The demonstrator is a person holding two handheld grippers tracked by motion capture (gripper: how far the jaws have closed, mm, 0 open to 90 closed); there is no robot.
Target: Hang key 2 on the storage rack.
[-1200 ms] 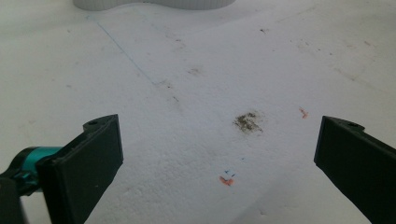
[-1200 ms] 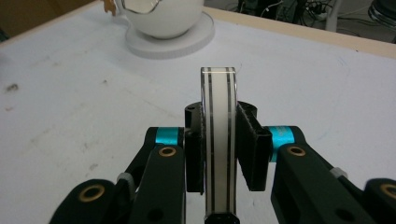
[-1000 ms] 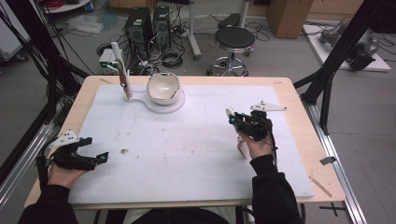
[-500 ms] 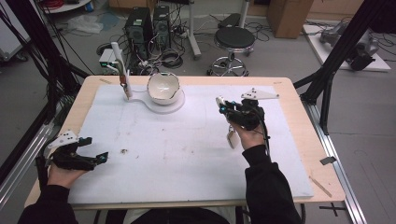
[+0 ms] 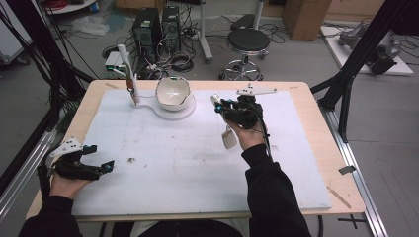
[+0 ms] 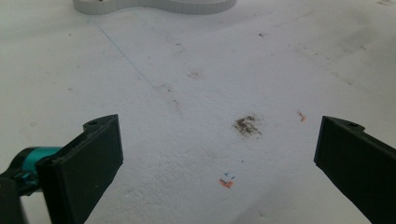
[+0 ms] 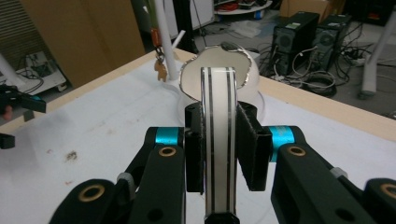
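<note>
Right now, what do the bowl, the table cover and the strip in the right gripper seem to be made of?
Bowl: probably glazed ceramic; white, smooth, with a thin edged rim.
Table cover: likely foam board; matte white, grainy, stained.
Strip, clamped in the right gripper: possibly plastic or rubber; smooth white with two dark lines. Hard to tell.

Wood-edged worktop (image 5: 316, 118) covered almost fully by a white sheet (image 5: 197, 163), scuffed, with a dark smudge (image 5: 131, 159) near the left side. At the far edge a flat white base (image 5: 170, 109) lies on the sheet, carrying a white bowl (image 5: 173, 92) and a thin upright post (image 5: 129, 79).
</note>
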